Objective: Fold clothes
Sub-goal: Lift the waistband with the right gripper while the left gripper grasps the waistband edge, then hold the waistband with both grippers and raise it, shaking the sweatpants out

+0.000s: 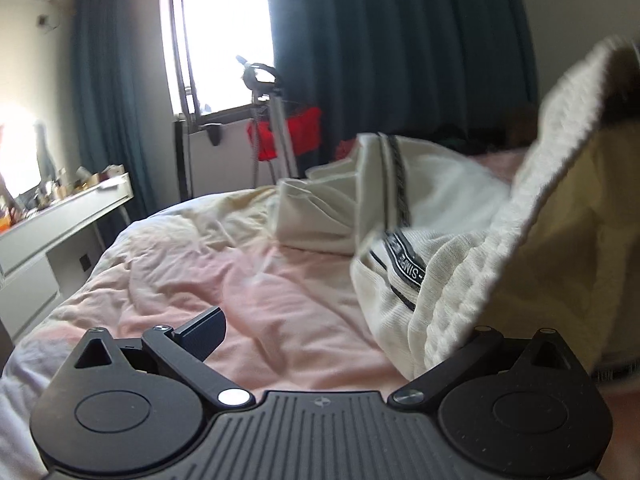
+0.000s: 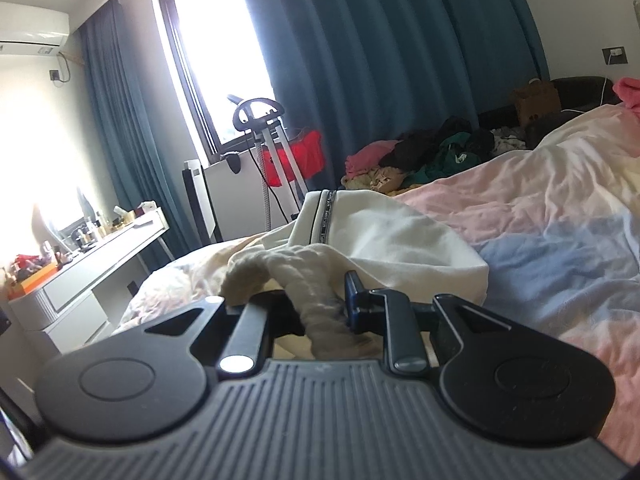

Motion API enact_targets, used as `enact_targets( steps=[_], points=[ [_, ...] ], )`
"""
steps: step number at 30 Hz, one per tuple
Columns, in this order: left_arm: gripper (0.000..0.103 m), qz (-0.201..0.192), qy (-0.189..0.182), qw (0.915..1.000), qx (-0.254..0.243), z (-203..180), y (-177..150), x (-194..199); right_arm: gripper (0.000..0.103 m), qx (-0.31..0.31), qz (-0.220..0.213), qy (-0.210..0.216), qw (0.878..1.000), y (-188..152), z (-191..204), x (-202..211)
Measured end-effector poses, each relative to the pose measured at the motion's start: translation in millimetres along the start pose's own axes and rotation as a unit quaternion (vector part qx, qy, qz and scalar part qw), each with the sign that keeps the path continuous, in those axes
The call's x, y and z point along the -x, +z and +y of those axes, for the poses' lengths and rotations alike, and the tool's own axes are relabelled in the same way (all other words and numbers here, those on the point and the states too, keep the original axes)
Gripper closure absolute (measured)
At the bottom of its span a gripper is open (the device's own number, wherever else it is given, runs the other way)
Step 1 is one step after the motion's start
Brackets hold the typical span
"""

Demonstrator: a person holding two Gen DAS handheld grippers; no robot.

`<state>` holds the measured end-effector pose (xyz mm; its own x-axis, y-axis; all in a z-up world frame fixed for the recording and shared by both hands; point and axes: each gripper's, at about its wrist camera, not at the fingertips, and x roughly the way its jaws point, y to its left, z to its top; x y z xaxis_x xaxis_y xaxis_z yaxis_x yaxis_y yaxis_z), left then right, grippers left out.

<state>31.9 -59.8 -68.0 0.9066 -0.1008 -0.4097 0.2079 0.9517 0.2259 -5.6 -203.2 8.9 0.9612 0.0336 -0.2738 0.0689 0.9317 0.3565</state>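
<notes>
In the left wrist view, the left tongs [image 1: 332, 320] are spread wide and empty over the bed [image 1: 240, 280]; the cream garment [image 1: 460, 264] drapes at their right. In the right wrist view, the right tongs [image 2: 316, 300] are narrowed on a bunched fold of it; this pinch is best kept firm while a matching edge is sought.

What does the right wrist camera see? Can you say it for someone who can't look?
The right gripper pinches a bunched fold of a cream garment lying on a pink and blue bedspread. Behind are a clothes pile, teal curtains and a bright window.
</notes>
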Motion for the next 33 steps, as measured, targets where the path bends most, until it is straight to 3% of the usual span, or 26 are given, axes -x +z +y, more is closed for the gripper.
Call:
enact_targets(
  steps=[5,7,9,13,14,16,19,21,22,25,26,33],
  points=[
    [0.0,0.012,-0.011,0.9968,-0.078,-32,-13,-11,0.081,-0.035,-0.001,-0.003,0.999,4,-16,3],
    [0.002,0.006,-0.007,0.9962,-0.086,-38,-13,-13,0.081,-0.054,0.004,-0.002,0.999,4,-25,3],
    [0.004,-0.006,-0.006,0.9982,-0.06,-32,-6,-12,0.081,-0.077,0.014,0.003,0.997,2,-35,2],
    [0.038,-0.029,-0.019,0.9994,0.0,-12,9,-6,0.081,-0.084,0.036,-0.003,0.996,-5,-39,-5],
    [0.043,-0.038,-0.021,0.999,0.012,-7,12,-2,0.081,-0.077,0.041,-0.006,0.996,-7,-36,-7],
    [0.064,-0.051,-0.028,0.9975,0.041,6,18,4,0.08,-0.062,0.051,-0.012,0.997,-11,-30,-10],
    [0.084,-0.066,-0.04,0.9927,0.093,29,27,14,0.065,-0.026,0.068,-0.029,0.997,-19,-17,-16],
    [0.087,-0.078,-0.04,0.9883,0.125,45,33,19,0.043,-0.003,0.082,-0.037,0.996,-26,-9,-20],
    [0.088,-0.084,-0.038,0.9861,0.138,54,36,21,0.041,0.007,0.09,-0.038,0.995,-30,-6,-22],
    [0.089,-0.094,-0.026,0.9829,0.156,77,48,25,0.04,0.045,0.112,-0.032,0.992,-40,8,-26],
    [0.089,-0.093,-0.025,0.9827,0.158,85,53,27,0.034,0.062,0.116,-0.028,0.991,-44,13,-26],
    [0.089,-0.095,0.001,0.983,0.157,147,85,28,0.033,0.158,0.134,0.013,0.978,-66,54,-21]
  ],
)
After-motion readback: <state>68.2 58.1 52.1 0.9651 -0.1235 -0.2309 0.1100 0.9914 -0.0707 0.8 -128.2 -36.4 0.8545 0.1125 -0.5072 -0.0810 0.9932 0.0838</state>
